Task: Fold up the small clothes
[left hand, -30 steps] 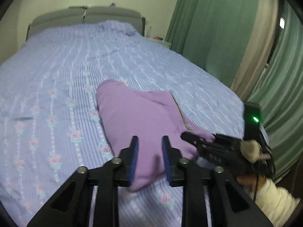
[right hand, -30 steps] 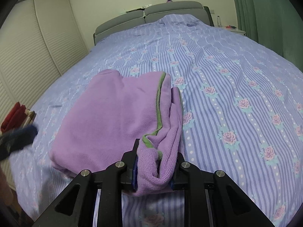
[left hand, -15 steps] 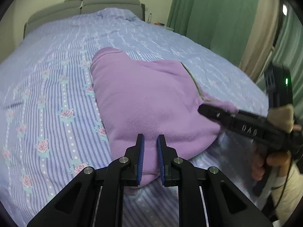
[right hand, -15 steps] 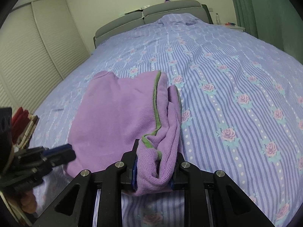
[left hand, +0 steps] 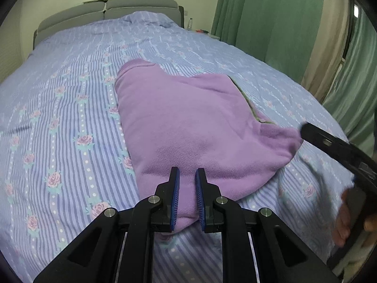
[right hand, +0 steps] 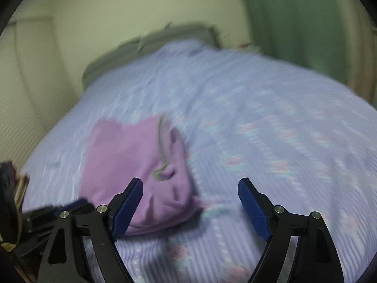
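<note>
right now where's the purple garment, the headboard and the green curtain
garment (left hand: 195, 127), left wrist view, middle of its top layer
headboard (left hand: 141, 3), left wrist view, right cushion
curtain (left hand: 271, 18), left wrist view, middle folds

Each black tool (left hand: 187, 184) (right hand: 190, 189) carries ribbed blue pads (right hand: 128, 204) and silver screws (left hand: 153, 198).

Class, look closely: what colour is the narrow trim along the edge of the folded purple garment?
Green; the narrow trim on the folded purple fleece garment shows best in the left wrist view.
</note>
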Available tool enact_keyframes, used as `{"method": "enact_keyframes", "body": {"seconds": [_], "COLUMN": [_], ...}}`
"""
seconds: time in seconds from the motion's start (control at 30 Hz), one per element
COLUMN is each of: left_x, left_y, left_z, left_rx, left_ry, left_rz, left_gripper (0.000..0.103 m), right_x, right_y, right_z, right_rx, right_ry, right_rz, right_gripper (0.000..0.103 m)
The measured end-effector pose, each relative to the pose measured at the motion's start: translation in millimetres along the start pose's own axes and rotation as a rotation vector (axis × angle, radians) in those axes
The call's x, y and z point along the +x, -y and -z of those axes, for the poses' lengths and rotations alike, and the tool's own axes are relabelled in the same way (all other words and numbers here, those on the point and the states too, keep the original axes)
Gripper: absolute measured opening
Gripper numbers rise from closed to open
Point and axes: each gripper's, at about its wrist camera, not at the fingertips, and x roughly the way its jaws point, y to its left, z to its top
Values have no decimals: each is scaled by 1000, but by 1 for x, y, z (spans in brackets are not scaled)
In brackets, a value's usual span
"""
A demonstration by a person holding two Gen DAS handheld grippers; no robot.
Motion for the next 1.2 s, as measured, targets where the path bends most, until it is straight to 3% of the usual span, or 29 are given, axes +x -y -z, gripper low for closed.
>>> {"method": "enact_keyframes", "body": {"seconds": [0.13, 0.33, 0.4, 0.53, 0.6, 0.67, 0.87, 1.0, 1.2], "left_x": [-2, -3, -3, -4, -4, -4, -5, -6, -8], "left_y": [-2, -12, -17, -22, -25, -28, -27, -28, -23], "left_z": [-1, -5, -6, -5, -5, -5, -4, -6, -4], "left_rx": [-12, -20, -38, -39, -52, -63, -53, -50, -19], "left_ry": [3, -7, -11, -7, -6, -7, -5, -7, 6], "left_rz": [-1, 33, 55, 72, 85, 105, 125, 120, 82], "left_gripper": [17, 17, 17, 17, 17, 17, 17, 17, 17], "right_x": [-2, 34, 45, 57, 62, 65, 73, 74, 84], "right_y": [17, 6, 0, -20, -30, -27, 16, 23, 18], "right_z": [17, 41, 42, 37, 33, 31, 36, 42, 37], "right_rx": [215, 351, 365, 263, 176, 168, 347, 438, 494], "right_ry": [-66, -170, -189, -172, -164, -161, -169, -151, -152], "right_rz": [-171, -312, -312, -305, -272, -279, -436, -478, -446], "right_gripper": [83, 83, 83, 83, 80, 70, 46, 45, 49]}}
